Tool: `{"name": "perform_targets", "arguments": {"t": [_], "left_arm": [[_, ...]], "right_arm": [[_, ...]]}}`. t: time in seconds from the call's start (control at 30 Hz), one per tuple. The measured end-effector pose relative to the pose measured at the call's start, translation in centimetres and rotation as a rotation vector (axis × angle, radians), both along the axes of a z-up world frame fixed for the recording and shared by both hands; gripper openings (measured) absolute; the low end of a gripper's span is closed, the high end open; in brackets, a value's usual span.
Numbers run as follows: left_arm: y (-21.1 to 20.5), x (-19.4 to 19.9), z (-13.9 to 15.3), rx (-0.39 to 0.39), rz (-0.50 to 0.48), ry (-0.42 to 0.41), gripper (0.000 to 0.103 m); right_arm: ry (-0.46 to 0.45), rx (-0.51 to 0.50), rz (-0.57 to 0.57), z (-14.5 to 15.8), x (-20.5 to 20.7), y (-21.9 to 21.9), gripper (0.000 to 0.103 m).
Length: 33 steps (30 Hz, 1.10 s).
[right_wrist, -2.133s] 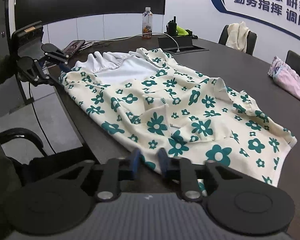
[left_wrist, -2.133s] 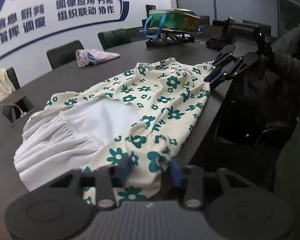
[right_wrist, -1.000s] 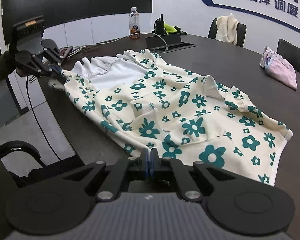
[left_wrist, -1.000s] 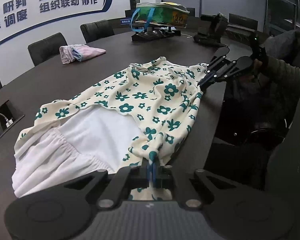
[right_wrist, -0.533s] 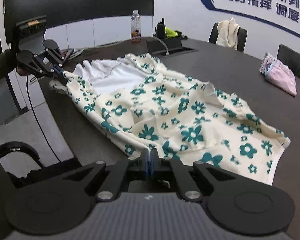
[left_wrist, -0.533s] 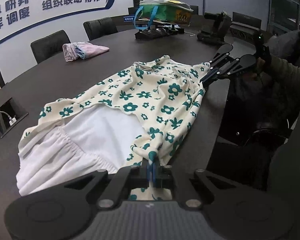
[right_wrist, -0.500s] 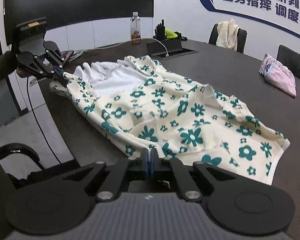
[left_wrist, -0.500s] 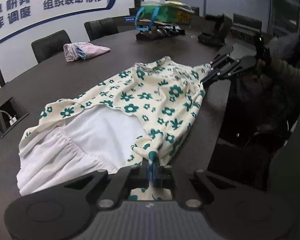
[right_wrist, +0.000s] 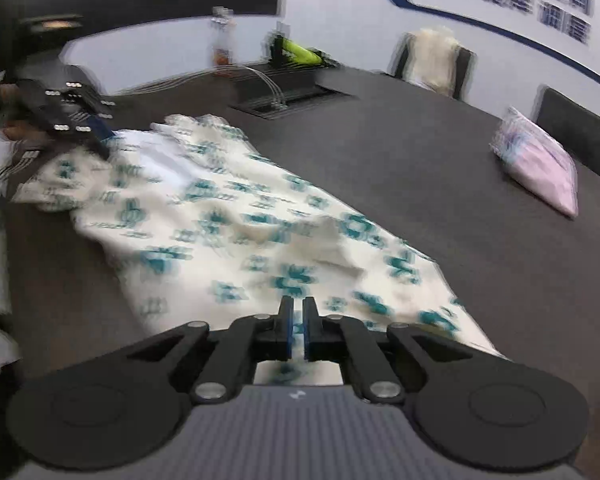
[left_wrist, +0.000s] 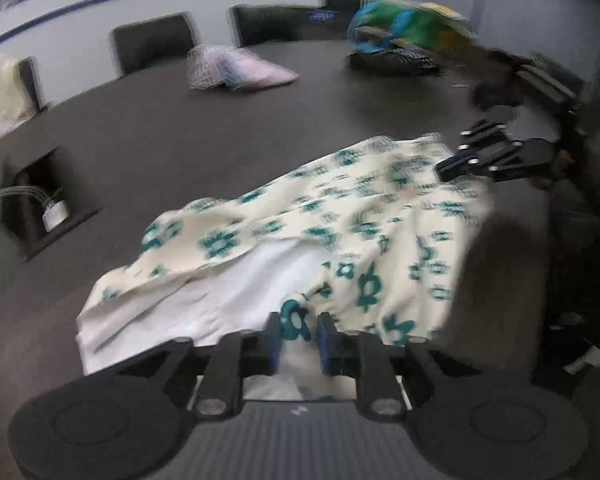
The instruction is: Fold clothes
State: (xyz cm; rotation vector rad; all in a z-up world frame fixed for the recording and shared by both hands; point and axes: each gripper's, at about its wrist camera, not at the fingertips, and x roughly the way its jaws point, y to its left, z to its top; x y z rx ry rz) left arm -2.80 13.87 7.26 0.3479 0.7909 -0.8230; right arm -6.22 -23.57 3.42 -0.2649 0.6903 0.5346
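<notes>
A cream dress with green flowers [left_wrist: 340, 216] lies on the dark table [left_wrist: 220, 128], its near half folded over the far half. My left gripper [left_wrist: 299, 330] has its jaws parted around a fold of the hem, with cloth between them. My right gripper [right_wrist: 295, 322] has its jaws almost together with a thin edge of the dress [right_wrist: 236, 232] between them. Each gripper shows in the other's view, the right one [left_wrist: 460, 164] and the left one [right_wrist: 96, 136] at the ends of the dress. Both views are blurred.
A folded pink garment [left_wrist: 240, 70] lies at the far side, also in the right wrist view [right_wrist: 540, 168]. A green and blue bag [left_wrist: 404, 28] sits at the back. A cable hatch [left_wrist: 40, 208] opens on the left. A bottle [right_wrist: 222, 40] and chairs stand beyond.
Both grippers have swung forward over the table, carrying the near edge of the dress across it. The left jaws have parted; the right jaws have opened a slit.
</notes>
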Motion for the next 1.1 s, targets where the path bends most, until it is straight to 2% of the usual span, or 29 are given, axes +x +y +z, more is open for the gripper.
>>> {"name": "perform_targets", "arguments": {"t": [0.03, 0.13, 0.17, 0.23, 0.3, 0.33, 0.37, 0.43, 0.5, 0.53, 0.6, 0.63, 0.7, 0.73, 0.77, 0.83, 0.97, 1.07, 1.1], "left_arm": [[0.7, -0.4, 0.5, -0.015, 0.021, -0.014, 0.021], [2.9, -3.7, 2.3, -0.079, 0.024, -0.04, 0.054], [3.1, -5.1, 2.5, -0.087, 0.002, -0.042, 0.06], [2.9, -7.8, 2.0, -0.088, -0.056, -0.033, 0.062], [2.3, -9.7, 0.3, -0.025, -0.051, -0.042, 0.062], [1.9, -10.4, -0.6, 0.021, -0.031, -0.058, 0.061], [1.9, -10.7, -1.4, 0.037, -0.02, -0.059, 0.061], [2.0, -11.0, -2.6, 0.037, -0.007, -0.048, 0.058], [2.1, -10.5, -3.2, 0.014, -0.003, -0.016, 0.035], [2.2, -10.2, -3.3, 0.006, 0.001, -0.008, 0.018], [2.6, -9.5, -3.2, -0.004, 0.012, -0.001, 0.008], [2.9, -9.2, -3.1, -0.01, 0.002, 0.004, 0.004], [3.6, -8.6, -2.7, -0.008, -0.036, 0.014, 0.003], [4.2, -8.0, -2.2, 0.005, -0.041, 0.016, 0.003], [4.8, -7.4, -1.8, 0.018, -0.037, 0.016, 0.002], [6.0, -6.0, -0.7, 0.048, -0.011, 0.01, 0.002], [7.4, -4.4, 0.6, 0.103, 0.053, -0.014, 0.002], [7.8, -4.2, 1.3, 0.093, 0.138, -0.049, 0.008], [7.3, -4.7, 1.8, 0.055, 0.164, -0.082, 0.008]], "right_arm": [[-0.004, -0.005, -0.026, -0.1, 0.2, -0.3, 0.006], [-0.061, 0.029, -0.072, 0.6, -1.0, -1.6, 0.012], [-0.089, 0.053, -0.062, 1.3, -2.0, -1.9, 0.012], [-0.127, 0.105, 0.016, 2.4, -4.2, -1.7, 0.014], [-0.139, 0.106, 0.087, 2.3, -5.8, -0.7, 0.033], [-0.142, 0.085, 0.111, 1.9, -6.3, -0.2, 0.053], [-0.148, 0.051, 0.127, 1.3, -6.6, 0.3, 0.059], [-0.135, 0.009, 0.123, 0.0, -6.6, 0.0, 0.058], [-0.103, 0.024, 0.078, -0.7, -6.1, -1.1, 0.058], [-0.092, 0.035, 0.049, -1.0, -5.9, -1.8, 0.056], [-0.07, 0.06, 0.008, -1.4, -5.7, -3.1, 0.051], [-0.062, 0.069, 0.008, -1.6, -5.9, -3.4, 0.045], [-0.045, 0.083, 0.014, -2.1, -6.1, -3.8, 0.039], [-0.035, 0.09, 0.026, -2.3, -6.0, -3.8, 0.025], [-0.025, 0.097, 0.038, -2.5, -6.0, -3.7, 0.017], [-0.002, 0.099, 0.051, -2.4, -5.7, -3.6, 0.012], [0.012, 0.066, 0.063, -1.8, -5.9, -3.3, 0.01], [-0.003, 0.05, 0.052, -1.1, -6.6, -2.8, 0.012], [-0.031, 0.05, 0.052, -0.5, -7.0, -2.6, 0.012]]}}
